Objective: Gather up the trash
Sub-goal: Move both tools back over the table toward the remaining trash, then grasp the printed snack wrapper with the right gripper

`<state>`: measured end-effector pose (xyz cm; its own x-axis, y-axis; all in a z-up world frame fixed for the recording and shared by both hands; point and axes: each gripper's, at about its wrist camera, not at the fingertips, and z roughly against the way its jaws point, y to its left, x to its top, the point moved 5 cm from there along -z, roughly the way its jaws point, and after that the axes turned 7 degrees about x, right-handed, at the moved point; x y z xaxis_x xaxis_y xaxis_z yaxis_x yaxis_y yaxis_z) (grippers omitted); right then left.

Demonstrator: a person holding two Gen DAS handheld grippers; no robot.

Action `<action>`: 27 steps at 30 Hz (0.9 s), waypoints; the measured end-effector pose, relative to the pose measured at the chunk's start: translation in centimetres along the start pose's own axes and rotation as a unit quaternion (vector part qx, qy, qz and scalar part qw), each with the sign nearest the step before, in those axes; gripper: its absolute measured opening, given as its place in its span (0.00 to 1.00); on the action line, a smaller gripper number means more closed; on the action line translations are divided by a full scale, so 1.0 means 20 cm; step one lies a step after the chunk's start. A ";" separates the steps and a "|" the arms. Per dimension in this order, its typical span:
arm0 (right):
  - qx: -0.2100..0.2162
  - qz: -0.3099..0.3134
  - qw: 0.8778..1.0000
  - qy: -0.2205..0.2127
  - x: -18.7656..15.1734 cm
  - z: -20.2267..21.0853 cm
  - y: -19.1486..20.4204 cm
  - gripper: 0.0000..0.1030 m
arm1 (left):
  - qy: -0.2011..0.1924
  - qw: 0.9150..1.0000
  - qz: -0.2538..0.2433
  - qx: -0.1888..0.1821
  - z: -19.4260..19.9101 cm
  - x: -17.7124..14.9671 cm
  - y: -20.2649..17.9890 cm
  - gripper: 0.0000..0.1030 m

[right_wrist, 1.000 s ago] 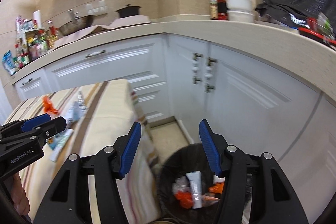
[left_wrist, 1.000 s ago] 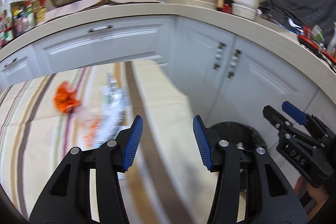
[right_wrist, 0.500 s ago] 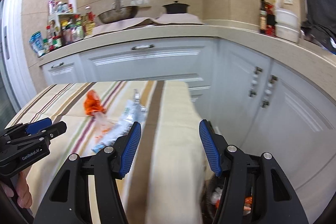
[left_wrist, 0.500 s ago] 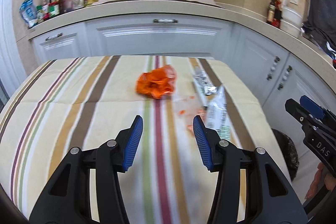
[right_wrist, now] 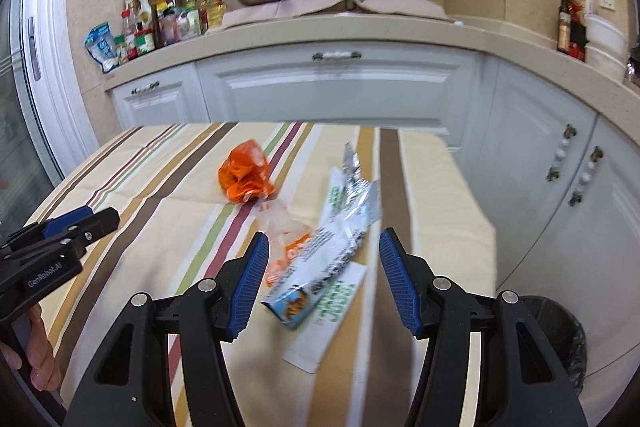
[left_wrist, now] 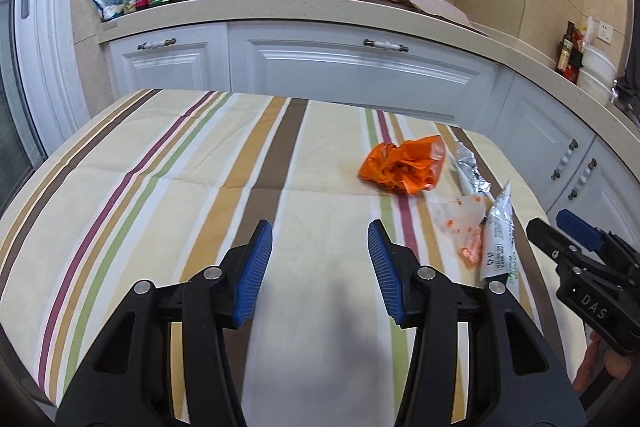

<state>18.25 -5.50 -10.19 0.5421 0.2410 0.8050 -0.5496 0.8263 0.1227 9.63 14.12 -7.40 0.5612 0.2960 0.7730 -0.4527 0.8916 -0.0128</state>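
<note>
Kitchen cabinets (left_wrist: 360, 67) back a striped tablecloth (left_wrist: 160, 187). Orange wrapper (left_wrist: 404, 167) and foil wrappers (right_wrist: 340, 235) lie on its right side. Left gripper (left_wrist: 320, 267) and right gripper (right_wrist: 320, 279): jaws released, empty.

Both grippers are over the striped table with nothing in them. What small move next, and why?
I would ease the right gripper forward and down onto the white and blue wrapper, then close. Its jaws stand open and empty, and that wrapper lies right ahead of them, nearest of the litter. The left gripper faces bare tablecloth; the orange bag lies farther off.
</note>
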 end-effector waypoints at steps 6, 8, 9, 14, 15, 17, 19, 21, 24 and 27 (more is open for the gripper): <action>0.002 -0.002 0.999 0.047 -0.04 -0.11 0.04 0.55 | 0.008 1.000 0.013 -0.001 -0.03 -0.01 0.07 0.47; -0.001 -0.003 0.998 0.062 -0.05 -0.14 0.04 0.55 | 0.010 1.000 0.017 -0.003 -0.04 -0.02 0.08 0.47; -0.002 -0.004 0.998 0.067 -0.06 -0.15 0.04 0.55 | 0.011 1.000 0.018 -0.004 -0.04 -0.02 0.08 0.47; -0.004 -0.008 0.996 0.089 -0.09 -0.19 0.04 0.51 | 0.018 1.000 0.020 -0.011 -0.06 -0.03 0.09 0.47; -0.002 -0.009 0.996 0.091 -0.10 -0.19 0.05 0.48 | 0.019 1.000 0.019 -0.012 -0.07 -0.03 0.09 0.47; 0.001 -0.011 0.995 0.095 -0.11 -0.20 0.05 0.42 | 0.021 1.000 0.018 -0.014 -0.07 -0.04 0.08 0.47; 0.004 -0.014 0.995 0.096 -0.12 -0.20 0.05 0.40 | 0.023 0.999 0.017 -0.016 -0.07 -0.05 0.07 0.47; 0.003 -0.017 0.995 0.093 -0.12 -0.19 0.04 0.31 | 0.024 0.999 0.014 -0.018 -0.07 -0.05 0.05 0.47; 0.003 -0.020 0.996 0.087 -0.11 -0.18 0.03 0.26 | 0.025 0.999 0.010 -0.020 -0.08 -0.06 0.03 0.47; 0.002 -0.019 0.997 0.079 -0.10 -0.17 0.03 0.22 | 0.027 0.999 0.007 -0.022 -0.08 -0.06 0.01 0.47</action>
<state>18.97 -3.84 -13.69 0.6556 0.2866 0.6986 -0.5289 0.8346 0.1540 9.89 14.48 -9.32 0.5916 0.3254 0.7377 -0.4309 0.9009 -0.0518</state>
